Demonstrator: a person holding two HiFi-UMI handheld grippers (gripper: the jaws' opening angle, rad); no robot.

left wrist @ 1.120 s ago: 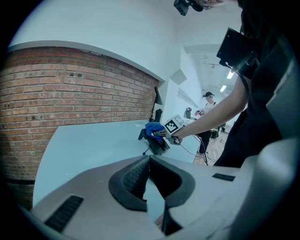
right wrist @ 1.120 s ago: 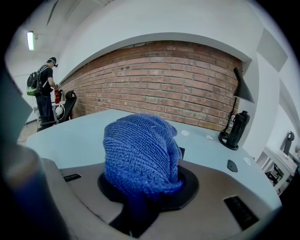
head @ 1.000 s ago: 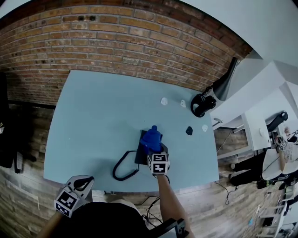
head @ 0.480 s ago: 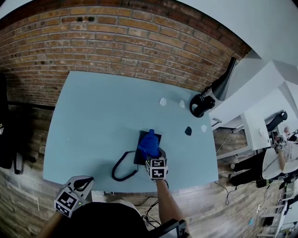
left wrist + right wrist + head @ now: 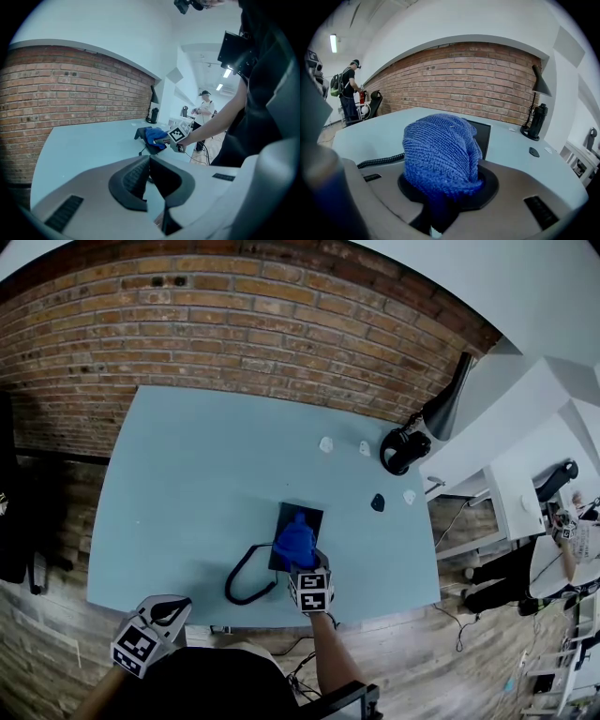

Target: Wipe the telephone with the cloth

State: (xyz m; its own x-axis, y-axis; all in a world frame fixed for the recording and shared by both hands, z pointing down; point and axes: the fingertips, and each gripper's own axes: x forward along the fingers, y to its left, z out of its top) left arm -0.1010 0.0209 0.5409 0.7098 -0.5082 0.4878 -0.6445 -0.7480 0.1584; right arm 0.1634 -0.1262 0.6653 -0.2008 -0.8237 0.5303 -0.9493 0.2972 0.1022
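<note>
On the table (image 5: 187, 474), the right gripper (image 5: 305, 570) is clamping a blue cloth (image 5: 295, 540) over the telephone (image 5: 310, 516); the left gripper (image 5: 150, 173) is hanging open.

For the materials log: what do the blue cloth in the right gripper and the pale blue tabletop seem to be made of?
The blue cloth looks like knitted yarn, perhaps wool or acrylic, matt: chunky stitch rows show. The pale blue tabletop looks like smooth laminate or painted board, satin: even colour, no grain.
</note>
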